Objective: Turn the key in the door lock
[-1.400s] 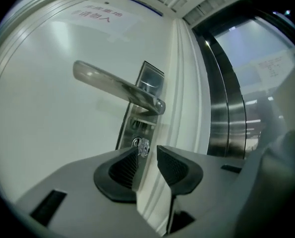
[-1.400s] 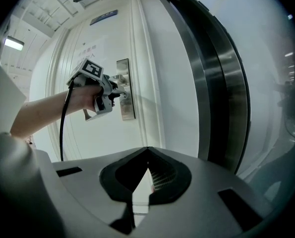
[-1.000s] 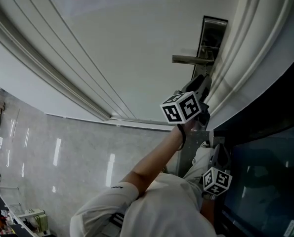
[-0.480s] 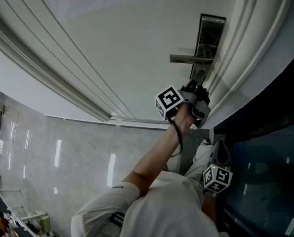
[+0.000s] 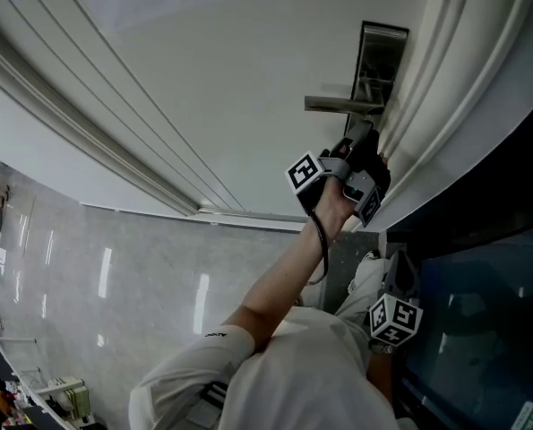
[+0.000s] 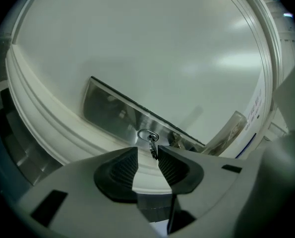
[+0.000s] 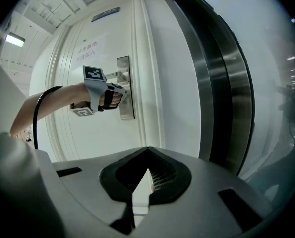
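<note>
Head view looks from over the person, along the raised left arm (image 5: 279, 280), at the door (image 5: 203, 88) from fairly near, and the frame is tilted so the lock plate (image 5: 380, 52) sits at the top right. Left gripper view is almost against that plate, looking past its own fingers (image 6: 118, 168) at the key (image 6: 152, 147), with the plate running slantwise across the frame. Right gripper view sits farther back, facing the door over its own fingers (image 7: 162, 175), and takes in the left gripper (image 7: 123, 92) at the plate; all three views share the plate.
</note>
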Demonstrator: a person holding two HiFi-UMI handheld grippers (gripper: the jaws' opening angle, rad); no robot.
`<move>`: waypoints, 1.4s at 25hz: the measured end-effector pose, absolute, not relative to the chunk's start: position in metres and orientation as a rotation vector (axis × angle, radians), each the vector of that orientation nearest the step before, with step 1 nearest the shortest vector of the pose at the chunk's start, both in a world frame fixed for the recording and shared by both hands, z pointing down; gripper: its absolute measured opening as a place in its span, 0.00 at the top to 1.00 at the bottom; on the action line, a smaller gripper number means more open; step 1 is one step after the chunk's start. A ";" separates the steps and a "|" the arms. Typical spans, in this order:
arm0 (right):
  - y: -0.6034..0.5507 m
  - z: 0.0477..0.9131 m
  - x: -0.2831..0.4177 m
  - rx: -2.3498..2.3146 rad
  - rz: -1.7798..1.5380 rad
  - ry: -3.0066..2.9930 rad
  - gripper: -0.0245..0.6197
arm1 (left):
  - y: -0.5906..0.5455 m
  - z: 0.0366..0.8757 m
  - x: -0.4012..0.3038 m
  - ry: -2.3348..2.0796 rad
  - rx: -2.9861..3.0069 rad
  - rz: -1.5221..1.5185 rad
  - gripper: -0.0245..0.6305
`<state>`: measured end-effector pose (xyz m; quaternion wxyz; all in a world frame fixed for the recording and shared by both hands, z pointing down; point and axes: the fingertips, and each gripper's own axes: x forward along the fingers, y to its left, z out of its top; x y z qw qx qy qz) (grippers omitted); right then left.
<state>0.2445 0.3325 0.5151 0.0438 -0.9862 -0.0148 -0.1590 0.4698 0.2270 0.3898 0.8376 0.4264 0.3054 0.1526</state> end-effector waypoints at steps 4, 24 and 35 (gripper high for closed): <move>0.338 0.515 0.248 -3.013 -0.482 -0.042 0.96 | 0.226 0.390 0.477 0.636 0.950 0.321 0.78; 0.339 0.521 0.245 -2.999 -0.498 -0.036 0.96 | 0.220 0.382 0.481 0.667 1.158 0.304 0.91; 0.330 0.522 0.237 -3.001 -0.503 -0.035 0.96 | 0.221 0.378 0.481 0.717 1.446 0.362 0.89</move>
